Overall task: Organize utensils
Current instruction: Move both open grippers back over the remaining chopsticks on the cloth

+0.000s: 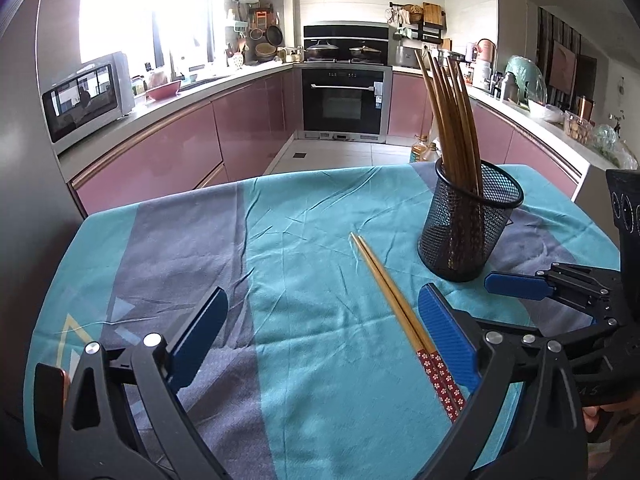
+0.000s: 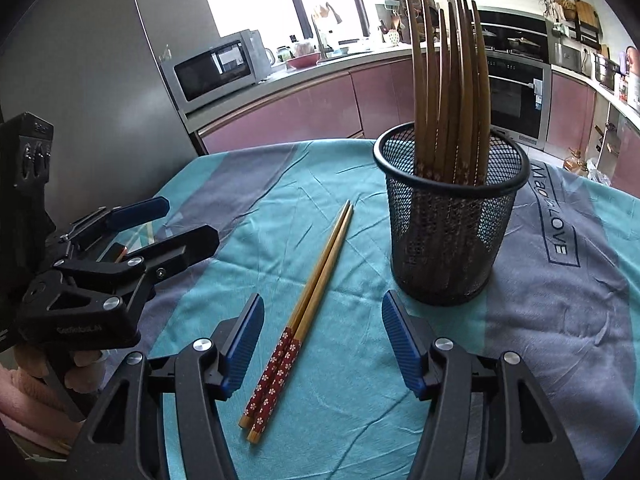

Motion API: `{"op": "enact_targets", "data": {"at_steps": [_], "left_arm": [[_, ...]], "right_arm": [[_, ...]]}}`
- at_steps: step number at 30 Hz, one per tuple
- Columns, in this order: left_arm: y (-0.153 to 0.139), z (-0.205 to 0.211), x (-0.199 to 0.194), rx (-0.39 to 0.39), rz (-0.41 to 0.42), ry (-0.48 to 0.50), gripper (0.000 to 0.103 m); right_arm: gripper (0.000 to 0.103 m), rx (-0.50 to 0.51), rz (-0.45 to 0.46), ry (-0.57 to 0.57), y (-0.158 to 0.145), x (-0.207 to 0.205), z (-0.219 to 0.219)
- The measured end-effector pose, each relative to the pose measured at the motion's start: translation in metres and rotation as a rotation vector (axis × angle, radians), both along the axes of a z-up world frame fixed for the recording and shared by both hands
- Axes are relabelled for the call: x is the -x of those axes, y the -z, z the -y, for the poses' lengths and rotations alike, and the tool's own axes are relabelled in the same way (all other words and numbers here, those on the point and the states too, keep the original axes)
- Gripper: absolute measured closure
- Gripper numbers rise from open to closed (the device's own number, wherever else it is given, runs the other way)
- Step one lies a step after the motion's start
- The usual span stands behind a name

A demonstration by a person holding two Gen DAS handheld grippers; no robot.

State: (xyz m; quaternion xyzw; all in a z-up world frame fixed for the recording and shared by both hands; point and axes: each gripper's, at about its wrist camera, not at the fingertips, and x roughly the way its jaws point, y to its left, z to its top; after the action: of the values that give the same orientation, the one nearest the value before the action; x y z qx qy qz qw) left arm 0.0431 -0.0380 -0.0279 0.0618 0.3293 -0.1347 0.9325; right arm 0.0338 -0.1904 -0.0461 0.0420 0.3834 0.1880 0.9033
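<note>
A pair of wooden chopsticks (image 1: 394, 304) with red flowered handles lies on the cloth-covered table (image 1: 304, 240); the pair also shows in the right wrist view (image 2: 316, 292). A black mesh holder (image 1: 468, 220) stands upright behind them with several wooden chopsticks in it, and shows in the right wrist view too (image 2: 450, 216). My left gripper (image 1: 320, 320) is open and empty, its right finger beside the chopstick handles. My right gripper (image 2: 322, 344) is open and empty, straddling the red handles just above the cloth. The right gripper (image 1: 516, 284) shows at the right of the left wrist view, the left gripper (image 2: 160, 224) at the left of the right wrist view.
The table wears a teal and grey cloth (image 2: 560, 320). Beyond its far edge are pink kitchen cabinets (image 1: 168, 152), a microwave (image 1: 88, 96) and an oven (image 1: 344, 96). A grey fridge wall (image 2: 100, 80) stands at the left.
</note>
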Motion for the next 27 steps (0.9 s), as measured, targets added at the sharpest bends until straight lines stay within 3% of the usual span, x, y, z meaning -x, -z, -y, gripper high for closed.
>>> {"op": "enact_targets", "data": {"at_steps": [8, 27], "left_arm": [[0.008, 0.004, 0.001, -0.011, -0.015, -0.004, 0.009], [0.035, -0.003, -0.017, -0.025, -0.108, -0.075, 0.009]], "right_arm": [[0.039, 0.032, -0.018, 0.012, 0.009, -0.005, -0.009], [0.039, 0.042, -0.054, 0.043, 0.026, -0.016, -0.014]]}}
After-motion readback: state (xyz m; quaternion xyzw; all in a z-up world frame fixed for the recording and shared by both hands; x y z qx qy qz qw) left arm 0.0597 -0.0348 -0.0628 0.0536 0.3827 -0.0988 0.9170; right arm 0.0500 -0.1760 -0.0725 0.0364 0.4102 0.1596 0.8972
